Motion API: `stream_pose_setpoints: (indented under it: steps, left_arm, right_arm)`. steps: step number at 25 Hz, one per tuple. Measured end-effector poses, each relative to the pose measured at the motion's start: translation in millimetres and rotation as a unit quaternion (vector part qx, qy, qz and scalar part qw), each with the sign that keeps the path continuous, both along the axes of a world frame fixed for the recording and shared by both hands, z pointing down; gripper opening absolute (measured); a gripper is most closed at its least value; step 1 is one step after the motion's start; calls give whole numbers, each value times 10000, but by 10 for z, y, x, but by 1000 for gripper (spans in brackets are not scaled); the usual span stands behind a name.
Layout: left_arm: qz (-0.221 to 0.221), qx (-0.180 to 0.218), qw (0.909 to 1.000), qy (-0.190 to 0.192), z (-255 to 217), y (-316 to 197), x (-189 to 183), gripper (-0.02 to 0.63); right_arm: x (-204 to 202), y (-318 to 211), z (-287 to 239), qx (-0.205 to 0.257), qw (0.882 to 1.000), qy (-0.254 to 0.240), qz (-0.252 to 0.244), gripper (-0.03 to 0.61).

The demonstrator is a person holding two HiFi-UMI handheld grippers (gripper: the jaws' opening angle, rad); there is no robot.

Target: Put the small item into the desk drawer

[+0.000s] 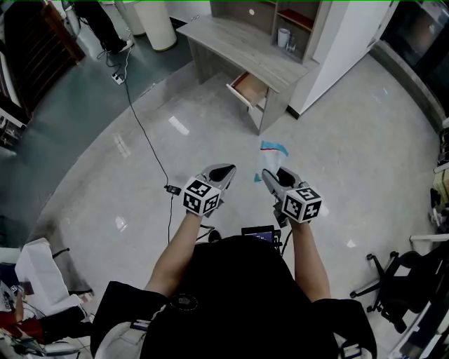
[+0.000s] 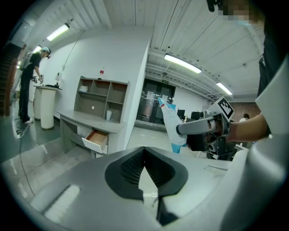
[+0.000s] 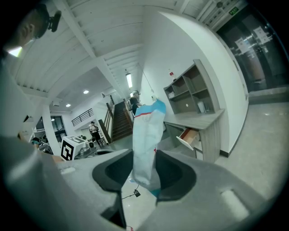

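My right gripper (image 1: pixel 270 175) is shut on a small white packet with a blue end (image 1: pixel 272 149), held upright in the air; the packet (image 3: pixel 146 143) stands between the dark pads in the right gripper view. My left gripper (image 1: pixel 223 172) is shut with nothing between its pads (image 2: pixel 131 168). From the left gripper view the packet (image 2: pixel 171 124) and the right gripper (image 2: pixel 192 127) show to the right. The grey desk (image 1: pixel 242 43) stands some way ahead, its drawer (image 1: pixel 248 89) pulled open, with a reddish-brown inside. The open drawer (image 3: pixel 189 137) also shows in the right gripper view.
A black cable (image 1: pixel 144 130) runs across the shiny floor to a small plug (image 1: pixel 172 189) left of my left gripper. A shelf unit (image 1: pixel 295 21) sits on the desk by a white wall. An office chair (image 1: pixel 393 277) is at the right. A person (image 2: pixel 28 85) stands at a far counter.
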State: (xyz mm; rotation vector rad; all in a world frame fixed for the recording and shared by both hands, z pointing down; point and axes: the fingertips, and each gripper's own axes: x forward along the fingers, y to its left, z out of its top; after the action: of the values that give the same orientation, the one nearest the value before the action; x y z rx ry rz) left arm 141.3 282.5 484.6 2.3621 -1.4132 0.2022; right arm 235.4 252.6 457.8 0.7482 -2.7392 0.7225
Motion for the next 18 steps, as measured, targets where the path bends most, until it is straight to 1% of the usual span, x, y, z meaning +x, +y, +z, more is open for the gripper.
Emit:
stream_pose_setpoints:
  steps: [7,11,18]
  left_arm:
    - [2,-58,10000,-77,34,-62,178,2]
    - [-170,-73,9997,-148,50,-126,245,2]
    - [-341,-169,9991,-202,122,-146,316,2]
  right_arm:
    - [166,-97,43,-111,9999,-122,-35,161]
    - [271,-166,59,-184,9995,-252,-78,161]
    - [424,-263,146,-266,9991,-275,-190,161]
